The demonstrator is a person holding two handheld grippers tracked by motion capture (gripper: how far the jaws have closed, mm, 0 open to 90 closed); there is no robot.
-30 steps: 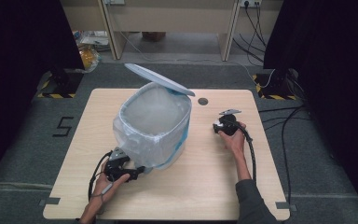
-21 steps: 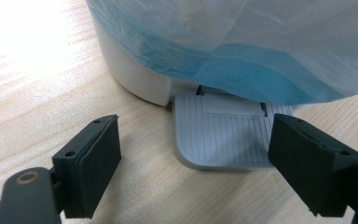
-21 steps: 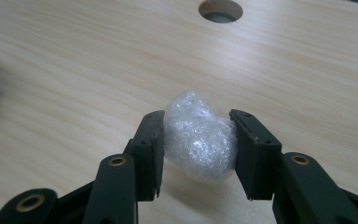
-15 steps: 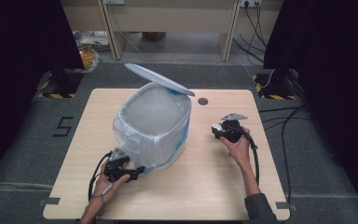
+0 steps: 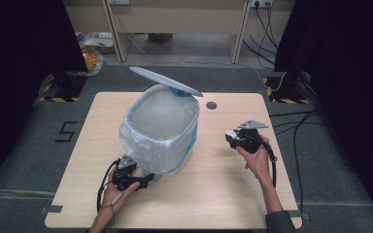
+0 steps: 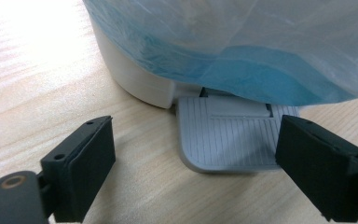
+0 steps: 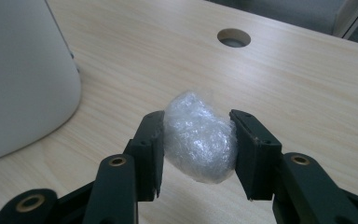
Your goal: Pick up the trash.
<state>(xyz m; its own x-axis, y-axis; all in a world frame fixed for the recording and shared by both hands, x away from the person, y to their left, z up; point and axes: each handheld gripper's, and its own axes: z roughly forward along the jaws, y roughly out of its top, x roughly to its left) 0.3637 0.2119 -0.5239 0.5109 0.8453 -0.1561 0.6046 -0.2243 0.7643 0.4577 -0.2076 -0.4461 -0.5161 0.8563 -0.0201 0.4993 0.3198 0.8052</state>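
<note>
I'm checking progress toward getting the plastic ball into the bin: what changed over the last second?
The right gripper, shut on the crumpled plastic ball, moved toward the bin. The left gripper stayed at the pedal; its jaws have just been opening and now stand either side of it. The lid stayed up.

The bin [image 6: 135, 79] is cut off by the top edge in the left gripper view. Its pedal's [image 6: 228, 135] hinge is hidden beneath the liner [image 6: 261, 51].
</note>
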